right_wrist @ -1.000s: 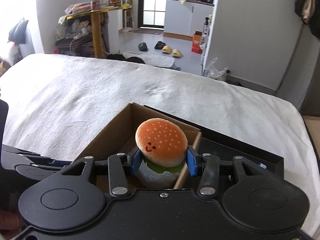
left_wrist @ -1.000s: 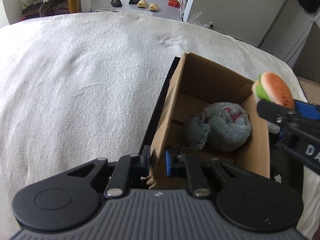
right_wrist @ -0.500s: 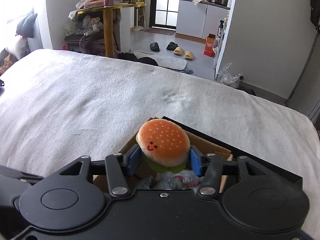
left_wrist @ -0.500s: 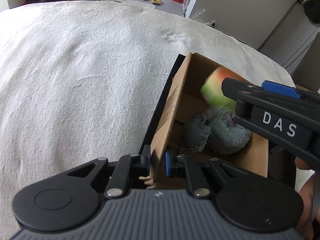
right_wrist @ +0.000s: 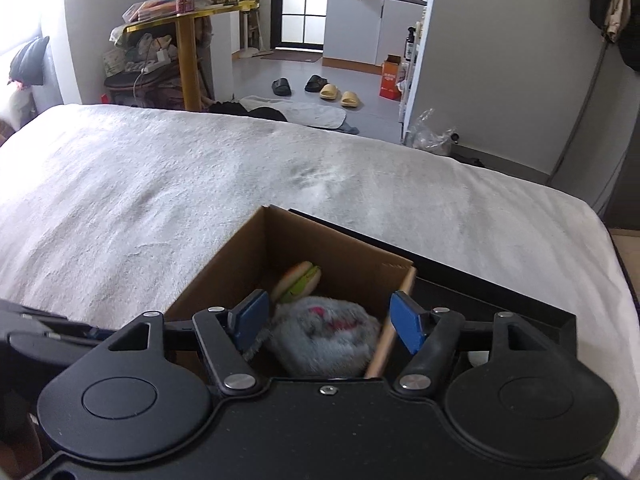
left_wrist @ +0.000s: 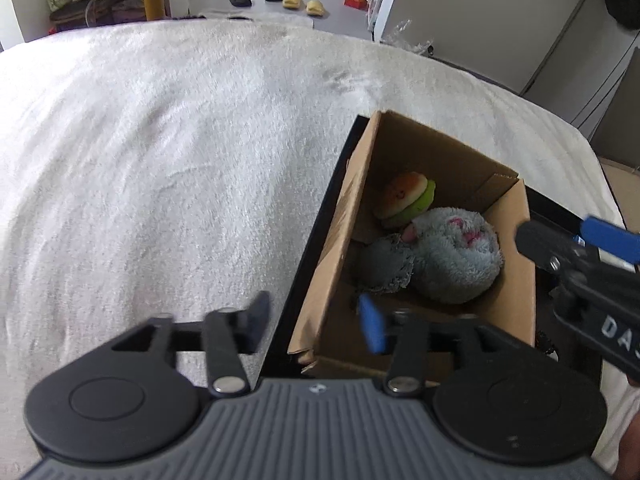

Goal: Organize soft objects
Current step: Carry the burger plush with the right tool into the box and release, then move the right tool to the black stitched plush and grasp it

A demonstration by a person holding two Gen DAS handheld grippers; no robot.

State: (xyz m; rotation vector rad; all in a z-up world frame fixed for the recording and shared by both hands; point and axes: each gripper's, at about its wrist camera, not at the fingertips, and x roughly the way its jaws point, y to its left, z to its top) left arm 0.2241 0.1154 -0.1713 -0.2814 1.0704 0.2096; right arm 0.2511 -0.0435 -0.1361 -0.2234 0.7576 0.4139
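Inside the cardboard box (left_wrist: 424,280), at the right side of the bed (left_wrist: 160,160), two soft items lay together: the burger plush (left_wrist: 406,199) rested tilted on its edge against the far inner wall, touching the grey fluffy plush (left_wrist: 452,256), which filled most of the box floor nearer the cameras. The box sat on a flat black tray or lid (left_wrist: 316,248); which of the two could not be told. Right tool (right_wrist: 330,322): jaws spread wide, nothing between the blue pads (right_wrist: 408,320), poised above the near right wall of the box and looking down into it. Left tool (left_wrist: 316,320): jaws also spread, straddling the near left wall of the box without gripping it, one finger outside over the tray and the blue pad inside. Judgement on progress: the burger plush counted as placed and both visible soft items were stowed. No other loose soft object showed on the white bed cover in either view, so the packing step looked finished or nearly so as far as these views reached; areas behind the cameras were not visible. Possible remainder: fetching any unseen items, or squaring the box. Slippers (right_wrist: 340,95) and clutter on the floor beyond the bed seemed unrelated to the task.
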